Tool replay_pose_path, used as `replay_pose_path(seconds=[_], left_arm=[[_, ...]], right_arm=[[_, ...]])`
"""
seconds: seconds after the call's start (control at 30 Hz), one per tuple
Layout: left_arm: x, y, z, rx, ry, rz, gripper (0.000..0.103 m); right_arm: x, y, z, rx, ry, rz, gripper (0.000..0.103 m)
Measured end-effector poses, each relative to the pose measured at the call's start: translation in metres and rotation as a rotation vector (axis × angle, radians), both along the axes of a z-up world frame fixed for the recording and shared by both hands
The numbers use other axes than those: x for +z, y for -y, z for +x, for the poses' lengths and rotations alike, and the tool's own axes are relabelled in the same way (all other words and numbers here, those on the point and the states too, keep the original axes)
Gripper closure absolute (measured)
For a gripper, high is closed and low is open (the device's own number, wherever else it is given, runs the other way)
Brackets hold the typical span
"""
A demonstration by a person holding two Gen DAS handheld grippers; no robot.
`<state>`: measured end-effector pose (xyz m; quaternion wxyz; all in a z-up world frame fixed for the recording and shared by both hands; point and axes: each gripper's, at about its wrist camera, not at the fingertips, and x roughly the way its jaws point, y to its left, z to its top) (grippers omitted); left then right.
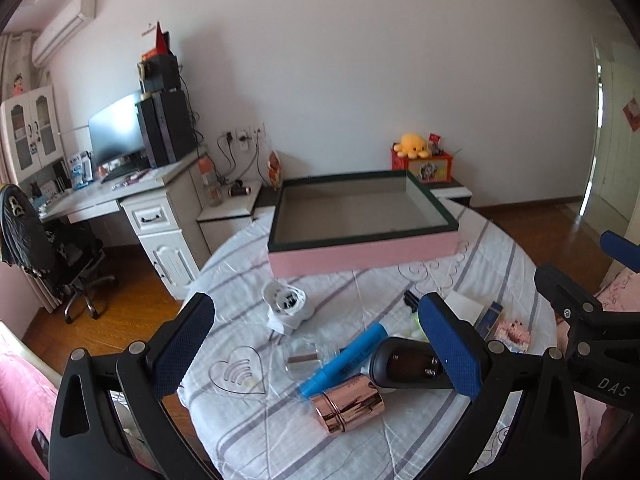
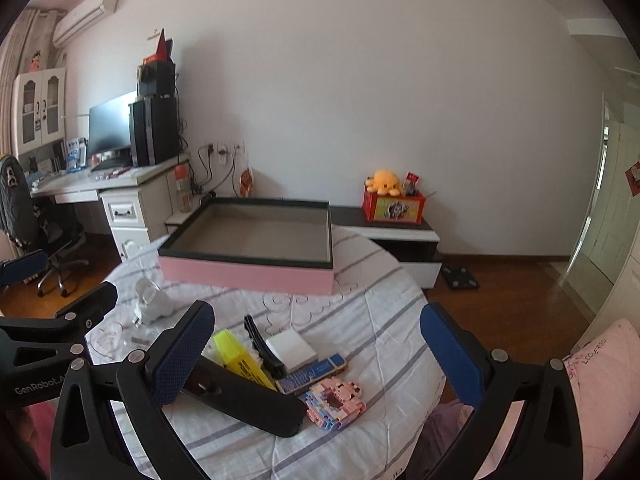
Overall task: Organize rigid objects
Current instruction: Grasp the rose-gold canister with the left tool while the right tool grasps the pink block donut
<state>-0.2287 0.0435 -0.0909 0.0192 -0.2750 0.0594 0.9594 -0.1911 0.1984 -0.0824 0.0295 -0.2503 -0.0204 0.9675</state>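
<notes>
Striped white cloth [image 1: 340, 432] covers the round table filling the lower half of both views, and up at frame centre sits the shallow pink-sided box with a dark green rim [image 1: 362, 254], open and grey inside. Left gripper [image 1: 316, 344] hangs over the clutter with jaws spread wide, gripping nothing, above a blue marker [image 1: 344, 360], a shiny rose-gold cylinder [image 1: 347, 404] and a dark bottle [image 1: 408, 364]. Right gripper [image 2: 316, 350] is equally wide open and empty, framing a yellow highlighter [image 2: 242, 358], a small white square box [image 2: 290, 346] and a pink brick-built toy [image 2: 334, 398] at lower centre.
</notes>
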Motion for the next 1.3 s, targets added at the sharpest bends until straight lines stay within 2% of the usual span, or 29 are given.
replay_pose_path(seconds=[0.33,0.6,1.07,1.3], left_arm=[[-0.029,-0.013,-0.007,-0.020,0.083,-0.015,0.000],[-0.043,-0.017,-0.006,-0.018,0.118,-0.039,0.000],[-0.075,0.004,0.005,-0.041,0.175,-0.054,0.000],[-0.089,0.018,0.007,-0.053,0.214,-0.033,0.000]], right_arm=[[-0.034,-0.013,-0.009,-0.011,0.091,-0.015,0.000],[-0.051,-0.023,-0.008,-0.018,0.130,-0.025,0.000],[-0.082,-0.035,-0.013,-0.023,0.195,-0.023,0.000],[-0.093,-0.038,-0.018,-0.022,0.219,-0.019,0.000]])
